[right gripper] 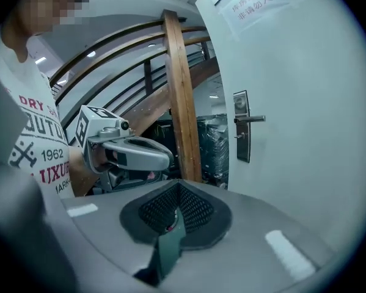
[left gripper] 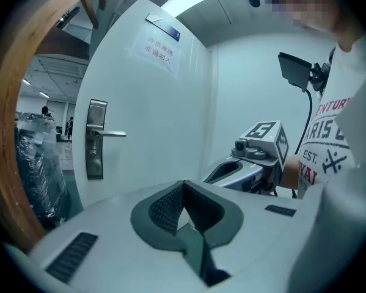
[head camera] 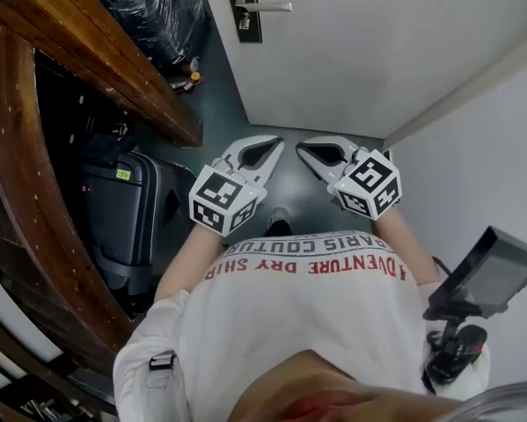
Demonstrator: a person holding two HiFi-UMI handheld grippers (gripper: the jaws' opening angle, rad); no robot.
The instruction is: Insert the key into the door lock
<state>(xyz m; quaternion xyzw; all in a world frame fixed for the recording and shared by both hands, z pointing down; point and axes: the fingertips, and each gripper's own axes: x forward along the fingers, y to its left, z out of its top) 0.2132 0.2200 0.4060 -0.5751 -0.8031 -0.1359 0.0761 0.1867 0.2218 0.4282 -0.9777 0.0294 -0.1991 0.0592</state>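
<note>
Looking along my white plastic tongs, I find the left gripper (left gripper: 183,185) with its ribbed dark pads (left gripper: 164,207) pressed together, nothing between; the right gripper (right gripper: 178,187) is closed too. Ahead, the grey metal lock plate (head camera: 243,11) with a slim lever handle (head camera: 267,8) sits at the left edge of the smooth white door (head camera: 377,42).

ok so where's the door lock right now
The lock plate is at the top of the head view, near the left edge of the white door, with the lever handle pointing right and the wooden beam to its left.
</note>
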